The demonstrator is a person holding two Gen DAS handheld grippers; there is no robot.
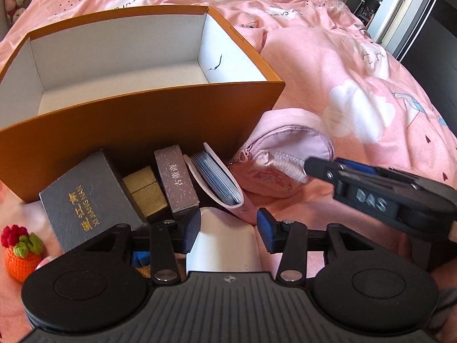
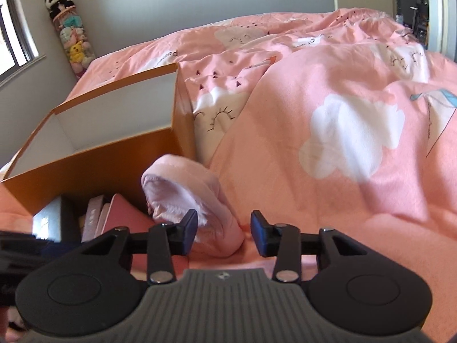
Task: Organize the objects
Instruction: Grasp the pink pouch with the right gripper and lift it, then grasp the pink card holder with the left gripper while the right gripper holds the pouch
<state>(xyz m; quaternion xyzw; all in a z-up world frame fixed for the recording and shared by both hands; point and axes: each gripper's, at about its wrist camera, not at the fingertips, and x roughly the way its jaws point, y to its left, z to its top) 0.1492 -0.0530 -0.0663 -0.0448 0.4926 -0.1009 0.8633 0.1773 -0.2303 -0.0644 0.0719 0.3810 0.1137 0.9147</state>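
An open orange box [image 1: 148, 114] with a bare white inside stands on the bed. Against its near wall lie a grey lettered box [image 1: 85, 203], a gold box [image 1: 145, 194], a purple-grey box [image 1: 177, 180] and a pink card holder [image 1: 220, 180] with blue cards. A pink zip pouch [image 1: 282, 154] lies to their right. My left gripper [image 1: 228, 233] stands open with a white flat object [image 1: 222, 240] between its fingers. In the right wrist view my right gripper [image 2: 224, 234] is open astride the pouch [image 2: 200, 200], with a gap at the right pad; its tip [image 1: 317, 170] sits at the pouch's white cord.
A pink duvet [image 2: 328, 171] with cloud prints covers the bed and rises in folds to the right. A crocheted orange and red toy [image 1: 20, 251] lies at the left. Stuffed toys [image 2: 71, 34] hang in the far corner beside a window.
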